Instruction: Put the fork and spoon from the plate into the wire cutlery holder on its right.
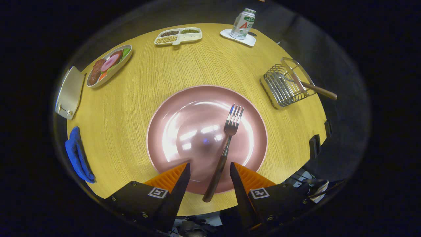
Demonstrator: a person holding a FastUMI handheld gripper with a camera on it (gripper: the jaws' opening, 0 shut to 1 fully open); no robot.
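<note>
Gripper (210, 171) jaws wide, empty, w/ wood-handled fork (224, 152) between them on glossy pink plate (171, 112). Wire cutlery holder (285, 83) right, spoon (310, 87) inside; blue cloth (78, 155) on desk (131, 98) left.

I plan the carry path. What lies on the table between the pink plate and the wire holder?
Gripper view: bare table between pink plate and wire holder.

round pale wooden table (138, 98) under bright overhead light, dark surroundings beyond
</note>
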